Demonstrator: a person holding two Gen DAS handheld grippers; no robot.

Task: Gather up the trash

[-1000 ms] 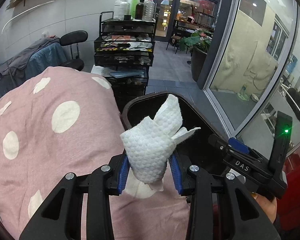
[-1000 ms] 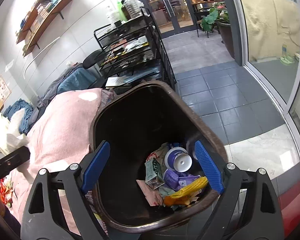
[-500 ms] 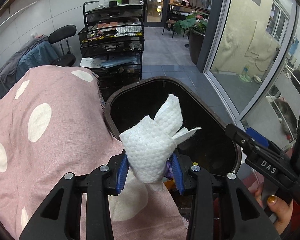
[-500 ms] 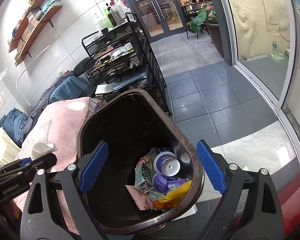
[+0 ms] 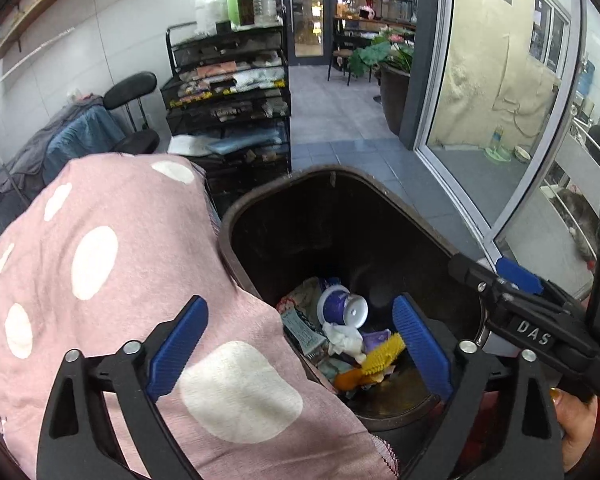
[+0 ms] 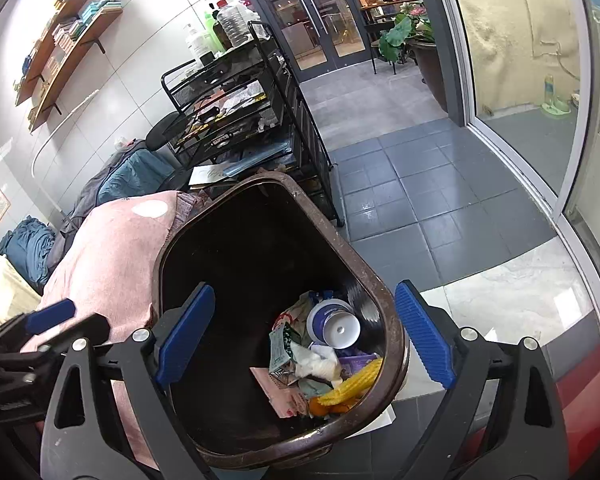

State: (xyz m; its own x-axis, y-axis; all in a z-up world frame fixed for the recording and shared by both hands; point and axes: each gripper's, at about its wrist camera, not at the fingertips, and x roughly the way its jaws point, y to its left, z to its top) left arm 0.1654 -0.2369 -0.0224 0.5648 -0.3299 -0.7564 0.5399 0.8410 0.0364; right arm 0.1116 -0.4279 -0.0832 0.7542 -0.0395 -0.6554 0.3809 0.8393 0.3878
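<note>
Left hand-held gripper (image 5: 300,344) now gapes empty; its tissue (image 5: 342,340) apparently lies in the bin (image 5: 260,200).

Dark brown trash bin (image 5: 336,176) with black interior, holding a white crumpled tissue (image 5: 342,340), a purple-and-white lidded cup (image 5: 342,310), a yellow ridged item (image 5: 382,354) and green printed packaging (image 6: 280,350). Pink cloth (image 5: 100,280) patterned with large white dots. Left gripper (image 5: 300,344) and right gripper (image 6: 302,338): black frames, blue ribbed finger pads. Black wire cart (image 6: 236,116); grey-blue floor tiles (image 6: 420,168); wooden wall shelves (image 6: 68,36).
</note>
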